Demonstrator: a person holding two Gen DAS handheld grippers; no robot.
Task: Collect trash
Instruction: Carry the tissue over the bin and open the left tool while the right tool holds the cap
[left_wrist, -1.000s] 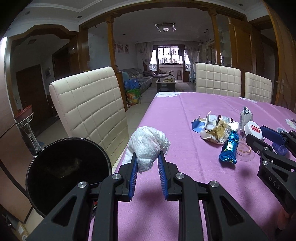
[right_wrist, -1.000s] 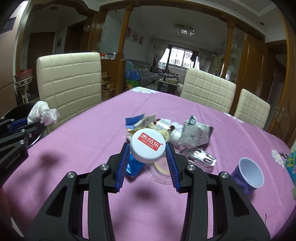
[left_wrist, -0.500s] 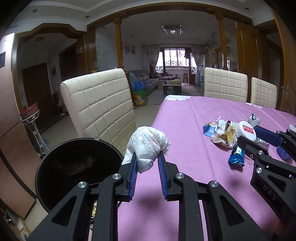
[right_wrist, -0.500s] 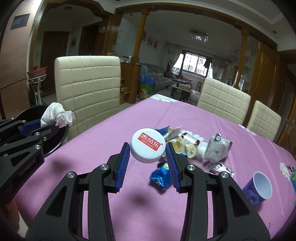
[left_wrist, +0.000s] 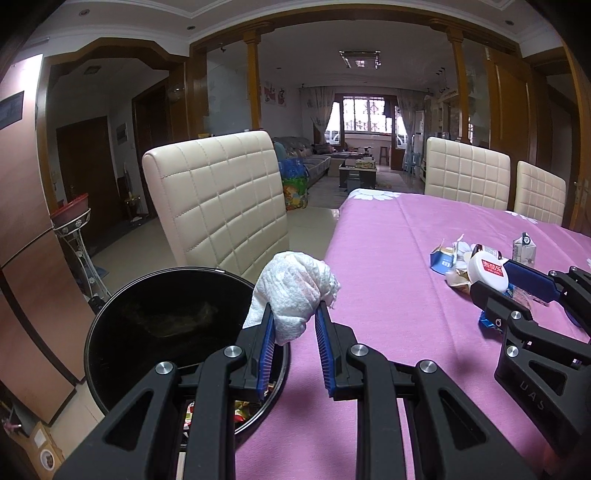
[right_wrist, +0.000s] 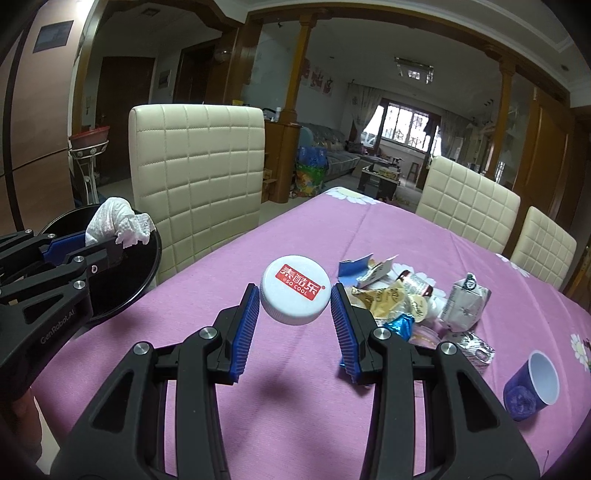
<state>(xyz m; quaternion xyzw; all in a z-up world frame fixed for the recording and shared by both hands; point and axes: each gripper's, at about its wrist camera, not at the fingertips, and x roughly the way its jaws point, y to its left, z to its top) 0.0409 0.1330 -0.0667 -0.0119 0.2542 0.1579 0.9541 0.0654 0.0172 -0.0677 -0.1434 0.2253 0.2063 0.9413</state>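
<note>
The left gripper (left_wrist: 294, 334) pinches a crumpled white tissue (left_wrist: 295, 286) above the left table (left_wrist: 388, 258) edge beside the black bin (left_wrist: 162, 321), while the right gripper (right_wrist: 294, 317) clamps a white cap (right_wrist: 295, 290) near the wrapper pile (right_wrist: 413, 299).

Crumpled white tissue (left_wrist: 295, 286) by black bin (left_wrist: 122, 332) — white cap (right_wrist: 294, 290) aloft.

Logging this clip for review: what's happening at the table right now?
A person with two handheld grippers is clearing trash off a purple-clothed table. The left gripper holds a crumpled white tissue at the rim of a black bin beside the table's edge. The right gripper carries a white lid with a red label above the cloth. A pile of wrappers and a tipped purple cup remain.
</note>
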